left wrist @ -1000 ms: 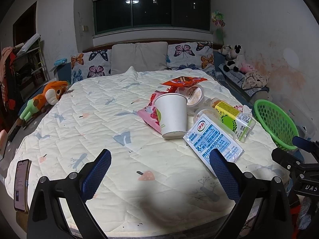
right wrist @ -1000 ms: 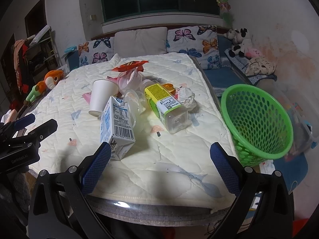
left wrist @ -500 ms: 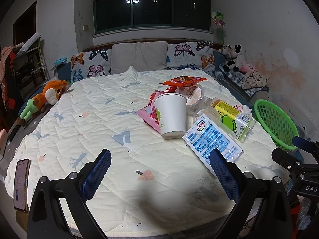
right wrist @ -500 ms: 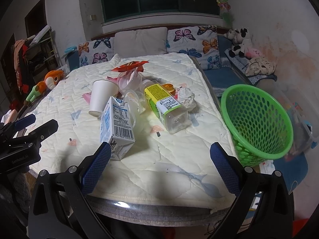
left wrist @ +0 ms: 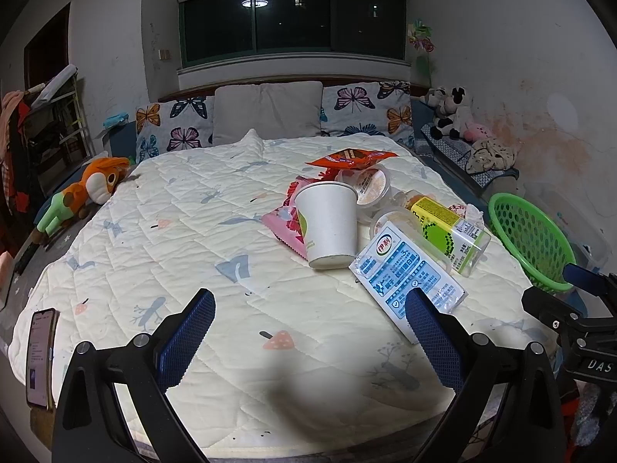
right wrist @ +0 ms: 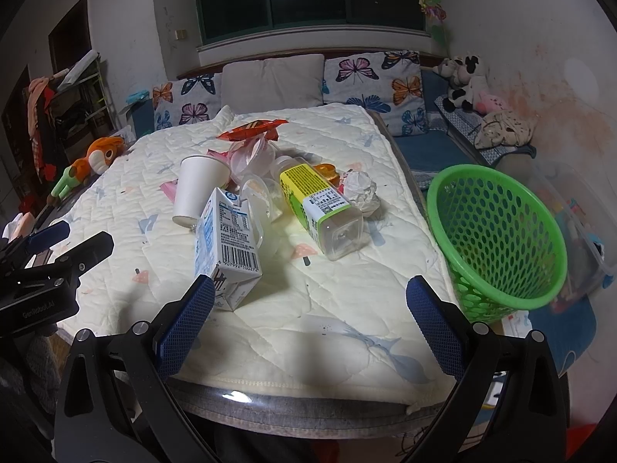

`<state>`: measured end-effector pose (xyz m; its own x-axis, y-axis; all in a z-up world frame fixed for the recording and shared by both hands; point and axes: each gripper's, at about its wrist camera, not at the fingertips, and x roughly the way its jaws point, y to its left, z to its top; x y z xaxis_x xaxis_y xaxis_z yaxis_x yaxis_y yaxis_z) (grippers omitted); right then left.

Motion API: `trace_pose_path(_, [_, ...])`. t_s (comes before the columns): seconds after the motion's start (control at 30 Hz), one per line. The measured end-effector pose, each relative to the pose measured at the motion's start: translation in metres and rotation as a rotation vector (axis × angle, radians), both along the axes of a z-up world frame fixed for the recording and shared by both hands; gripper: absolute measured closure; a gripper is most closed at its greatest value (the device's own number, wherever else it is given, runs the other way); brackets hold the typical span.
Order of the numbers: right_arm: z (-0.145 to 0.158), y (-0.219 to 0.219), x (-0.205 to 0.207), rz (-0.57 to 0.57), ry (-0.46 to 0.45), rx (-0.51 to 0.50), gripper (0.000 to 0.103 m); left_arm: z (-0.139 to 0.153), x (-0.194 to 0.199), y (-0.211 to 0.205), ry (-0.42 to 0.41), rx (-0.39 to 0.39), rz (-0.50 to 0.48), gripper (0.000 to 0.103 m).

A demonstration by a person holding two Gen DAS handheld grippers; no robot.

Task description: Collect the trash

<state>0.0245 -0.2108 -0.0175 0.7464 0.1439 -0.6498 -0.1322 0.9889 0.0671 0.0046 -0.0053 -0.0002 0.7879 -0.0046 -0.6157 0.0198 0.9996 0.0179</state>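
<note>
Both the left gripper [left wrist: 310, 320] and the right gripper [right wrist: 310, 318] are being held with jaws spread, empty. The blue-and-white cardboard milk carton [right wrist: 227, 247] is lying near the bed's [right wrist: 347, 332] foot edge; probably light and crushable, it is best pinched across its flat sides.

Orange plush toy [left wrist: 94, 185] far left of the tongs, at bed edge. Phone [left wrist: 38, 355] just left of them. Butterfly pillows [left wrist: 366, 110] straight ahead; cow plushies [right wrist: 462, 81] far right.
</note>
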Motion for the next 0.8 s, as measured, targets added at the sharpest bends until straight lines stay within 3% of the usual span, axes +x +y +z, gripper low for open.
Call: trace_pose_path(0.8, [0.0016,-0.0018,0.0043,0.003,0.004,0.005,0.005,-0.0011,0.0013,-0.008,0.009,-0.003,-0.004,0.007])
